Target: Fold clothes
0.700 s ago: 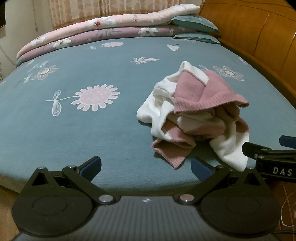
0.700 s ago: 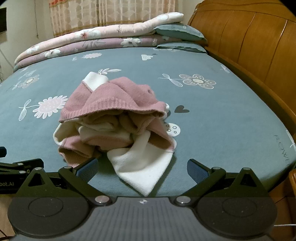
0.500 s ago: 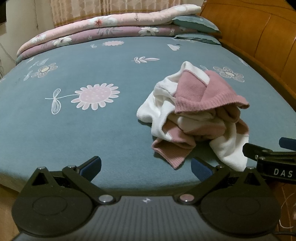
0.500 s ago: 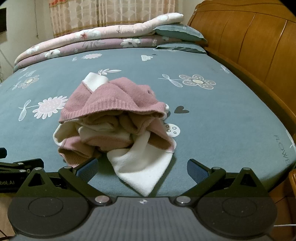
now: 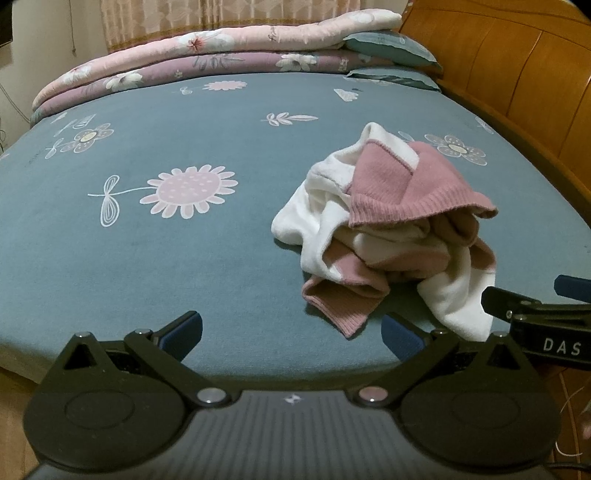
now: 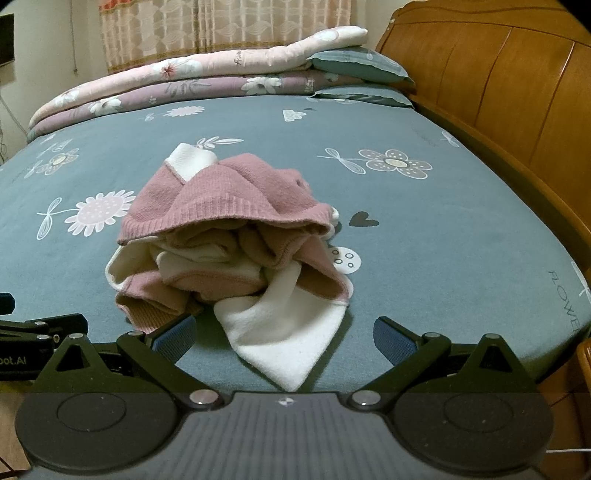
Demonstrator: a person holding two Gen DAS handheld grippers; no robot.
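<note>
your left gripper (image 5: pixel 291 334) and right gripper (image 6: pixel 282 338) both gape empty, since the crumpled sweater (image 6: pixel 229 236) at twelve o'clock on the bed (image 6: pixel 461 236) needs spreading first.

This was a home bedroom; a bed (image 6: pixel 461 236) with a teal flower-printed sheet filled the view; folded floral quilts (image 6: pixel 192 79) and pillows (image 6: pixel 360 66) lay at its far end; a wooden headboard (image 6: pixel 509 85) ran alongside, and patterned curtains (image 6: pixel 221 29) hung behind.
</note>
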